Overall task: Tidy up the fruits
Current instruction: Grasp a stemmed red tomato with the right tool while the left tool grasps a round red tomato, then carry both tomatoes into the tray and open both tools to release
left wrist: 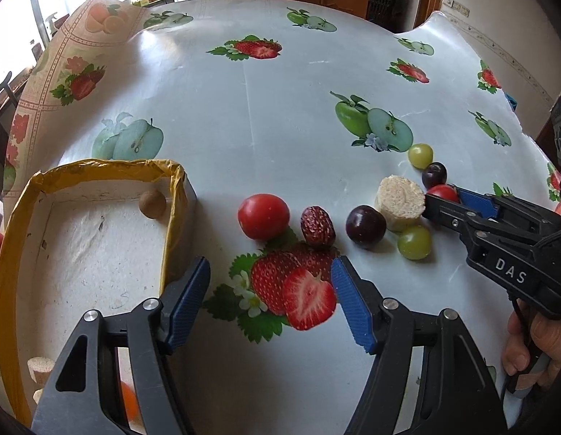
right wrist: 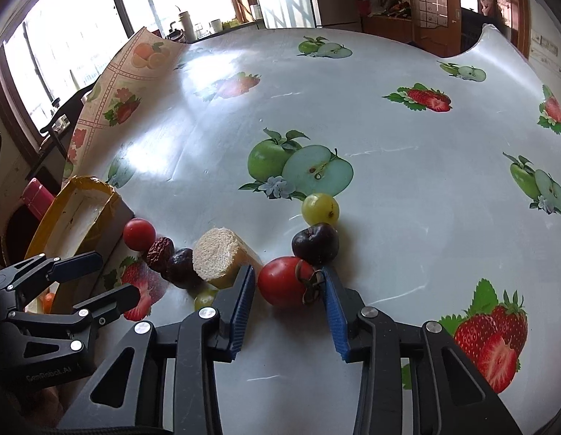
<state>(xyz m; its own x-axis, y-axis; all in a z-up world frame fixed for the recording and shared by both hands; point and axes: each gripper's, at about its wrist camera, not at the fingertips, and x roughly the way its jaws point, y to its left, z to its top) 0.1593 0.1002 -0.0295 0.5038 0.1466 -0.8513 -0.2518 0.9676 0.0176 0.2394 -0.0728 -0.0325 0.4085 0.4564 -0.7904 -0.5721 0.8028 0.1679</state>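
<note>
Right gripper (right wrist: 287, 288), jaws spread, straddling tomato (right wrist: 285, 281); plum (right wrist: 315, 241) and bread (right wrist: 222, 258) crowding it. Left gripper (left wrist: 270, 288) hovering spread, lower centre.

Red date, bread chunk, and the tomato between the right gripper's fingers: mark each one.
red date (left wrist: 317, 226), left wrist view, middle of its wrinkled skin.
bread chunk (right wrist: 215, 257), right wrist view, centre of its cut face.
tomato (right wrist: 284, 286), right wrist view, red skin left of the stem.

White tablecloth (left wrist: 266, 116) printed with strawberries and green apples. Red tomato (right wrist: 286, 286), dark purple plum (right wrist: 315, 244), pale green grape (right wrist: 320, 209). Yellow-rimmed white box (left wrist: 99, 235).
</note>
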